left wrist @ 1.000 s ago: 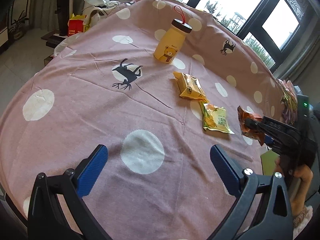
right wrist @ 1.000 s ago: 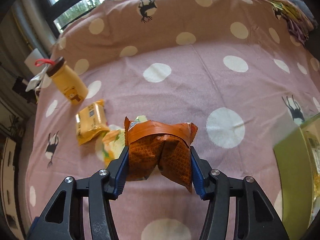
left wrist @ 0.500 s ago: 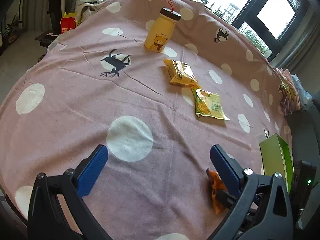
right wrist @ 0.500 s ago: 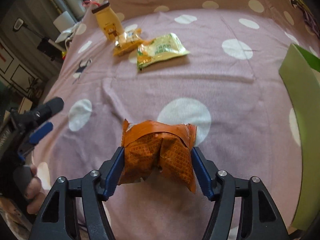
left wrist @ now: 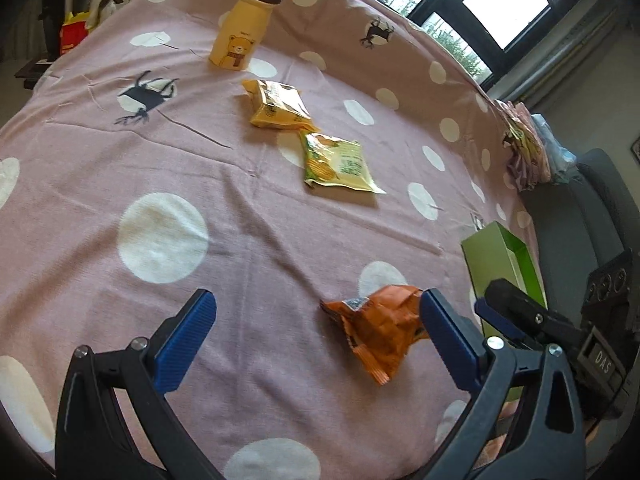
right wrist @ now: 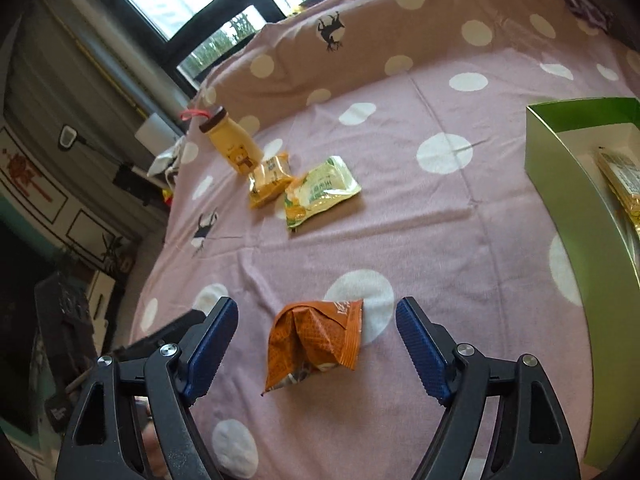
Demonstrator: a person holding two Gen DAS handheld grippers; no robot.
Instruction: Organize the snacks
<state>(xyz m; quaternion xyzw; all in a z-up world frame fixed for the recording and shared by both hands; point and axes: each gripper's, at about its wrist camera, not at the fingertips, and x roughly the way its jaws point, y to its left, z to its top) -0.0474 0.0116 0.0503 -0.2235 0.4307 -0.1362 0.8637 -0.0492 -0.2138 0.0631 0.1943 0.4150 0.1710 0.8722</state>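
Note:
An orange snack packet (right wrist: 316, 340) lies loose on the pink dotted cloth (right wrist: 400, 220). My right gripper (right wrist: 316, 332) stands open around it, and neither pad touches it. In the left wrist view the same orange packet (left wrist: 380, 328) lies just inside the right finger (left wrist: 448, 336) of my left gripper (left wrist: 316, 320), which is open and holds nothing. The right gripper (left wrist: 520, 312) shows at the right edge there. Farther back lie a yellow packet (left wrist: 276, 106) (right wrist: 268, 178) and a green-yellow packet (left wrist: 338, 164) (right wrist: 320, 192). A green box (left wrist: 492, 256) (right wrist: 560, 168) stands open at the right.
A yellow bear bottle (left wrist: 240, 32) (right wrist: 232, 144) stands upright behind the packets. Inside the green box lies a yellow packet (right wrist: 624, 176). A pile of folded cloth (left wrist: 524, 148) sits at the far right edge. Windows run behind the table.
The right gripper carried the orange packet toward the near edge, then opened; the packet now lies on the cloth. The left gripper swung right, so the packet and green box came into its view.

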